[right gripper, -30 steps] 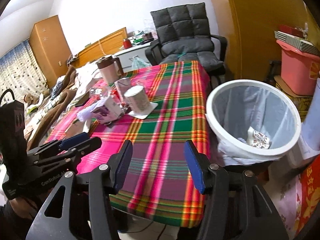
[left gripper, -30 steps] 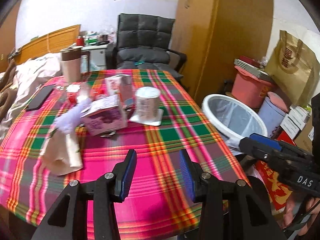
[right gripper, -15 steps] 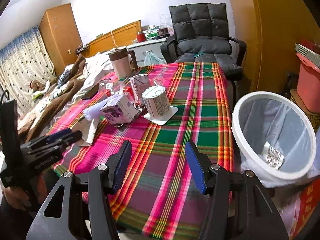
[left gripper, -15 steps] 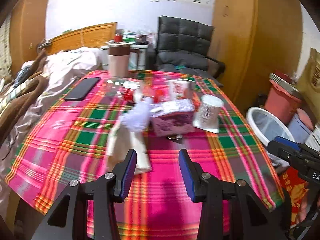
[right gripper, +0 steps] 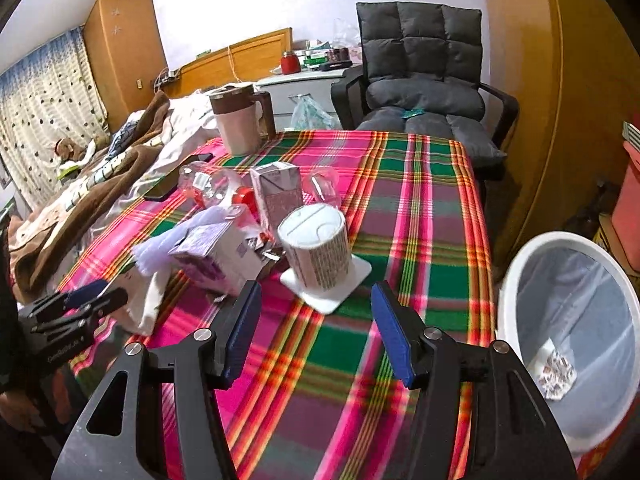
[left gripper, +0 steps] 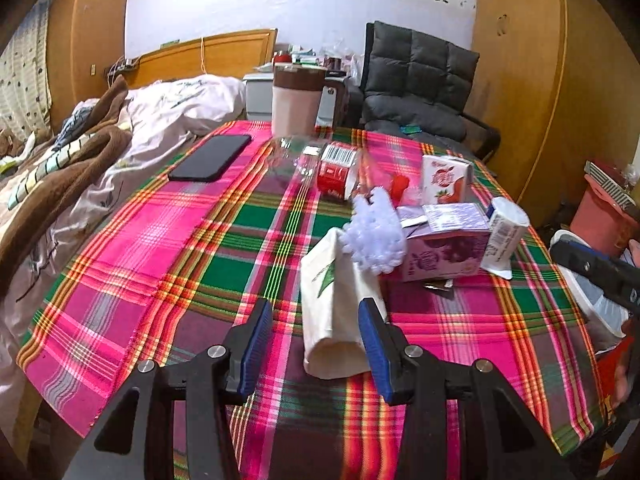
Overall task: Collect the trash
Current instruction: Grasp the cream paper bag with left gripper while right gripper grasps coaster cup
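Both the left gripper (left gripper: pixel 316 344) and right gripper (right gripper: pixel 316 328) gape empty; the limp, light paper bag (left gripper: pixel 334 312), lying beside the purple carton (left gripper: pixel 444 246), probably pinches best at its near folded end.

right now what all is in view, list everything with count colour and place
paper bag: 1, cream, near table edge, between left tool's fingers
purple carton: 1, lying mid-table
foam net: 1, white, at bag's far end
cup: 1, white, inverted on its lid
pink carton: 1, upright behind
plastic bottle: 1, clear, red label, lying
phone: 1, black, table's left
kettle: 1, pink and brown, far edge
trash bin: 1, white, right of table, wrapper inside
chair: 1, grey, beyond table
left tool: open
right tool: open, empty
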